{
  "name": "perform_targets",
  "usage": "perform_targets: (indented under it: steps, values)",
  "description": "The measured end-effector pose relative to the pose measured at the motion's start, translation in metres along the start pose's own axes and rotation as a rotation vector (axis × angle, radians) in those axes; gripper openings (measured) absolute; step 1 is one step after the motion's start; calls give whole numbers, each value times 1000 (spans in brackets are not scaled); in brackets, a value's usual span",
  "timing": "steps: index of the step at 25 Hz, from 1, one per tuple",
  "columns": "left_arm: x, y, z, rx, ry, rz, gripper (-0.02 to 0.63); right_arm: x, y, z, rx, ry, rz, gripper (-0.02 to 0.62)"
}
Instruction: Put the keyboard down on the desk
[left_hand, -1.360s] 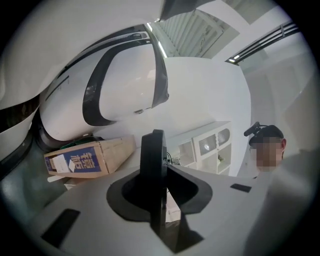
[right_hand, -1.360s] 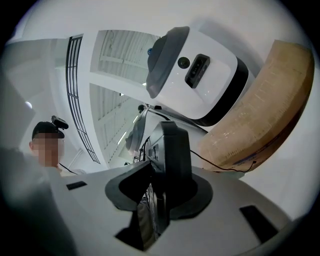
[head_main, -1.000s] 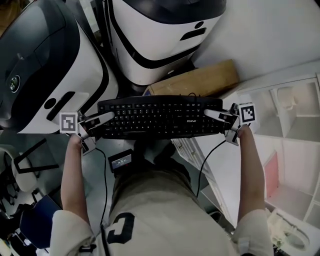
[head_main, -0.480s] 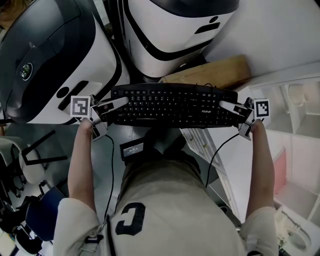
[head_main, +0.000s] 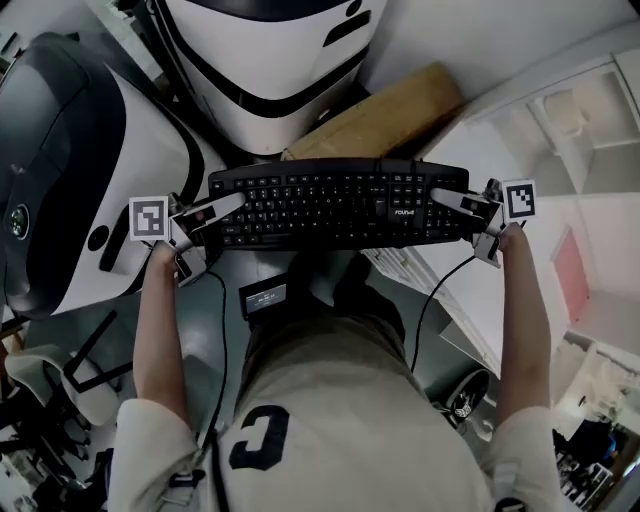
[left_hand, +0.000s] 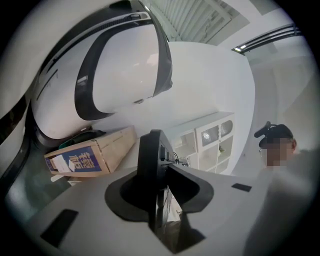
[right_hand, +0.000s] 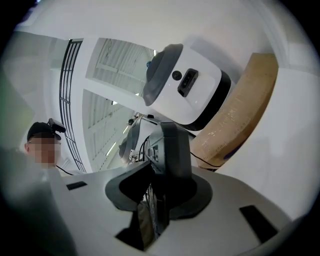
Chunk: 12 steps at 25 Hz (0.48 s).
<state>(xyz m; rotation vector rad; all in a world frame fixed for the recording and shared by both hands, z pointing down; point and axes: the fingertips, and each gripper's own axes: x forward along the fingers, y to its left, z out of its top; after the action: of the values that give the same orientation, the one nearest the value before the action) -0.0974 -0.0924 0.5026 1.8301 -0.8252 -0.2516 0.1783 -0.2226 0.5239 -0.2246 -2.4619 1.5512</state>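
you have the keyboard (head_main: 340, 205) up in the air, crosswise in front of your waist and roughly level. the left tongs (head_main: 232, 203) are pinching its left end and the right tongs (head_main: 440, 196) are pinching its right end. each gripper view shows the thin black edge of the board clamped between the pads, so neither pair is spread. nothing is under the board yet. the white flat surface low on your right (head_main: 465, 300) looks like the bench, though i can't be sure from here, and it sits beside a white shelf unit (head_main: 590, 110). to set the board down well, carry both ends over together so it doesn't twist between the two grips. hold your wrists level so the keys face up. stay clear of the cardboard box (head_main: 385, 120) and the white machine shells (head_main: 270, 70) just beyond the far edge of the board. watch the cables (head_main: 425, 320) hanging from the tongs, since one could end up trapped under the board. lower it until the whole underside is resting flat, and only then ease the pads apart, both sides at once. letting one end go first would probably make the board drop or swing on the other grip.
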Motion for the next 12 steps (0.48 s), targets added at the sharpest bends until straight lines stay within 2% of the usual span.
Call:
perform_targets:
  steps: [12]
  values:
    - [20, 18, 13, 5, 67, 30, 130, -13, -16, -6, 35, -68, -28, 121]
